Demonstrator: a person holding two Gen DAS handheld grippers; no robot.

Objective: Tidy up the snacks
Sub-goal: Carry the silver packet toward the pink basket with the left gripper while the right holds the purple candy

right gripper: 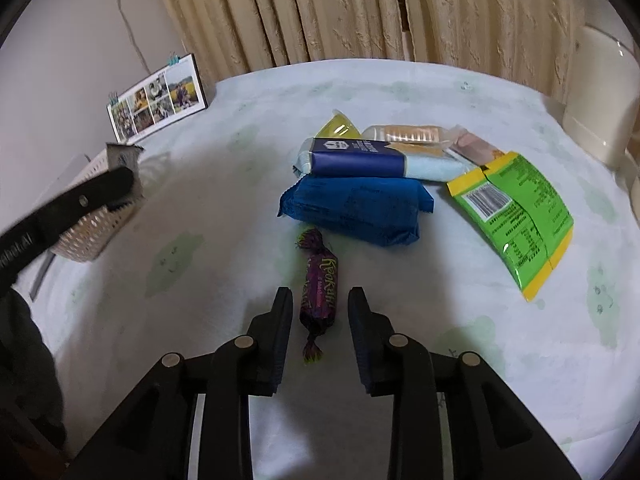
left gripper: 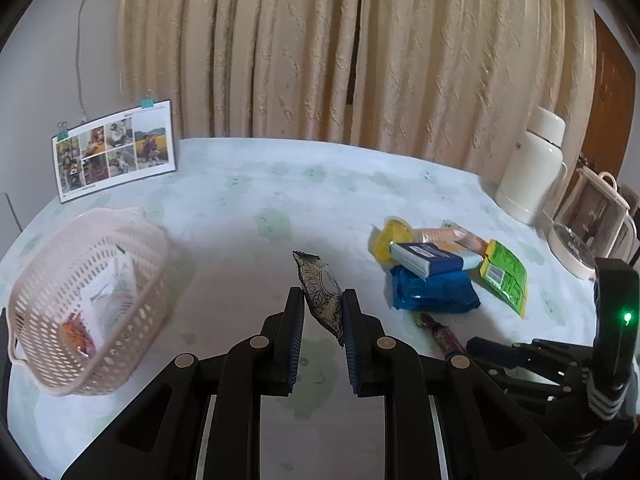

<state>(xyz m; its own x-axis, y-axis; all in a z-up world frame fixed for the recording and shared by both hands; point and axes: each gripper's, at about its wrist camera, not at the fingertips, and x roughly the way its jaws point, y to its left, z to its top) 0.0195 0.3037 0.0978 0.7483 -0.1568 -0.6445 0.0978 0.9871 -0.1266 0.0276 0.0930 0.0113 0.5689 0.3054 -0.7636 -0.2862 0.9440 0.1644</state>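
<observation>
My left gripper (left gripper: pixel 322 300) is shut on a grey patterned snack wrapper (left gripper: pixel 316 276), held above the table and right of the pink basket (left gripper: pixel 132 236). Some packets lie in the basket. In the right wrist view that wrapper (right gripper: pixel 124 156) and the left gripper's fingers (right gripper: pixel 108 186) hang over the basket (right gripper: pixel 90 240). A purple candy (right gripper: pixel 320 276) lies on the cloth between the fingers of my open right gripper (right gripper: pixel 320 294), without touching them. Behind it sit a blue pack (right gripper: pixel 356 208), a navy bar (right gripper: pixel 360 158) and a green and yellow packet (right gripper: pixel 516 200).
A yellow jelly cup (right gripper: pixel 340 126) and an orange biscuit roll (right gripper: pixel 408 134) lie behind the pile. A photo calendar (left gripper: pixel 114 150) stands at the back left. A cream thermos (left gripper: pixel 532 164) and a kettle (left gripper: pixel 592 212) stand at the right edge. Curtains hang behind.
</observation>
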